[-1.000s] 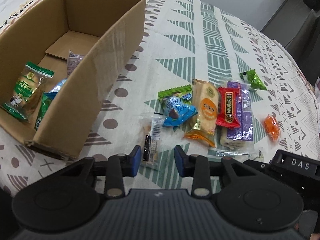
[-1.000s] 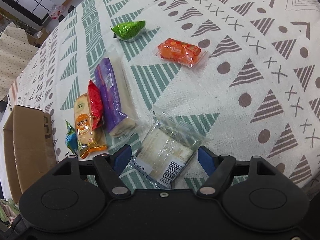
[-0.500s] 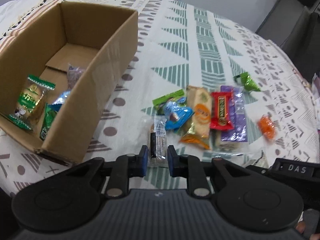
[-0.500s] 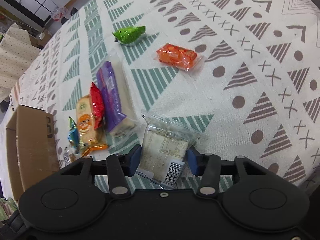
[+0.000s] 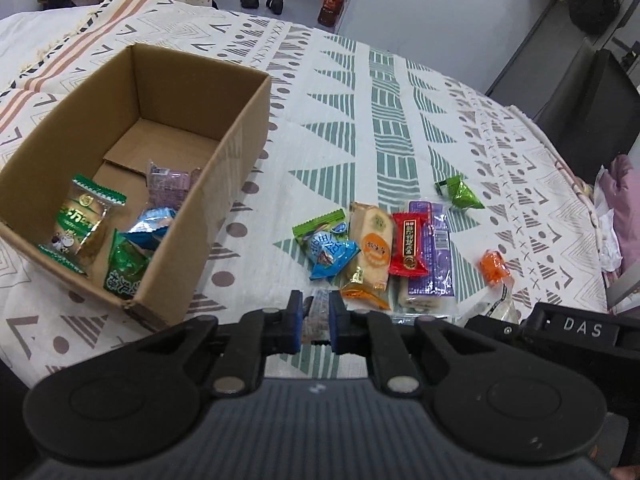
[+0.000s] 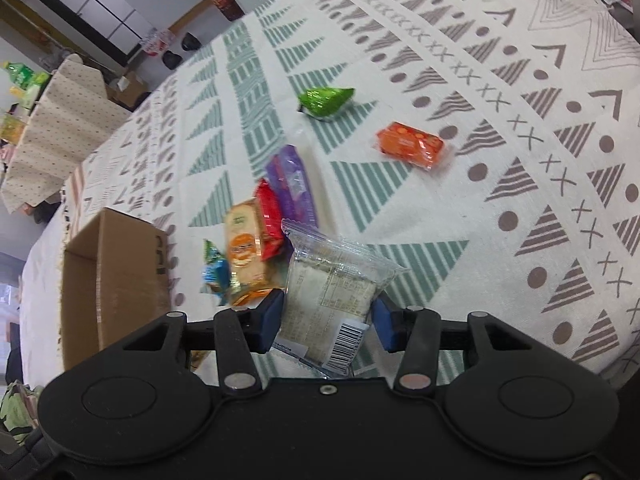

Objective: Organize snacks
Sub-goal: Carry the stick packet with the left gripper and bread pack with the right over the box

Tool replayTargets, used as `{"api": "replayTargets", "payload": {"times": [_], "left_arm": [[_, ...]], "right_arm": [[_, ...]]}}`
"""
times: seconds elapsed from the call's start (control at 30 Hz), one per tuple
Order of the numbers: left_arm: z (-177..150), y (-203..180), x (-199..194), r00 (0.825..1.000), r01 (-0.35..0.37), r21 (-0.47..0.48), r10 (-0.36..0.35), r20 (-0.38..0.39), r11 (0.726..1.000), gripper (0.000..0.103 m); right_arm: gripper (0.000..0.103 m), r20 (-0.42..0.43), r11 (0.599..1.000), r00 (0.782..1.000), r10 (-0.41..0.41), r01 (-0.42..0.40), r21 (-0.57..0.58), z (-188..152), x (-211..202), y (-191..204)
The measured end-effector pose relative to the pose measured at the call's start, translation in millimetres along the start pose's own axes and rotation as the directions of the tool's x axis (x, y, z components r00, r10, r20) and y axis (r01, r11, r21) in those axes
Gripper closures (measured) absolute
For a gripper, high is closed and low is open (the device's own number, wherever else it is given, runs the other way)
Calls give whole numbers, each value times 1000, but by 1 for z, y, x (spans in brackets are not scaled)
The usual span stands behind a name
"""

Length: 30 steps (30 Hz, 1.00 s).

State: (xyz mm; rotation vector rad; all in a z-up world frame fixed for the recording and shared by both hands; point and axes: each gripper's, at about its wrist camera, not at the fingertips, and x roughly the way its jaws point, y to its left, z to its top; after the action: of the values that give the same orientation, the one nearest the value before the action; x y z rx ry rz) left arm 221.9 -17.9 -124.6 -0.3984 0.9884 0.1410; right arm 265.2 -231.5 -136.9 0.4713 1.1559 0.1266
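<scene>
My left gripper (image 5: 314, 322) is shut on a small clear-wrapped dark snack bar (image 5: 316, 312) and holds it above the cloth. My right gripper (image 6: 330, 324) is shut on a clear-wrapped pale cake pack (image 6: 332, 292), lifted off the cloth. The cardboard box (image 5: 236, 160) sits at the left with several snacks inside, among them a green-and-gold pack (image 5: 82, 220). It also shows in the right wrist view (image 6: 120, 276). Loose snacks lie in a cluster: blue (image 5: 330, 254), yellow-orange (image 5: 370, 248), red (image 5: 408, 246), purple (image 5: 434, 252).
A green triangular snack (image 5: 460, 194) and an orange candy (image 5: 494, 268) lie apart at the right on the patterned tablecloth (image 5: 360, 120). A dark chair (image 5: 592, 112) stands beyond the table's right edge. The right gripper's body (image 5: 572, 328) is at lower right.
Both grippers closed on their packs and lifted them. The left pulled back and up with the bar; the right rose and tilted with the cake pack.
</scene>
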Motion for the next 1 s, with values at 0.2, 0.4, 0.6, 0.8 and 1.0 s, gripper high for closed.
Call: {"api": "replayTargets", "payload": {"times": [0.2, 0.4, 0.6, 0.8, 1.0], "left_arm": [[2, 10, -16, 1000, 15, -35, -15, 23, 999, 92], [13, 16, -41, 997, 35, -46, -31, 76, 998, 92], [28, 25, -64, 990, 46, -61, -38, 136, 997, 92], [42, 39, -85, 981, 59, -84, -43, 191, 995, 92], [55, 55, -100, 971, 65, -109, -38, 236, 992, 92]], "right_arm": [[57, 20, 999, 999, 33, -33, -23, -4, -11, 12], [57, 33, 996, 997, 73, -71, -50, -5, -18, 33], [57, 47, 988, 991, 128, -123, -91, -3, -25, 58], [57, 53, 977, 984, 168, -159, -142, -3, -26, 85], [57, 53, 966, 979, 196, -184, -182, -3, -27, 108]]}}
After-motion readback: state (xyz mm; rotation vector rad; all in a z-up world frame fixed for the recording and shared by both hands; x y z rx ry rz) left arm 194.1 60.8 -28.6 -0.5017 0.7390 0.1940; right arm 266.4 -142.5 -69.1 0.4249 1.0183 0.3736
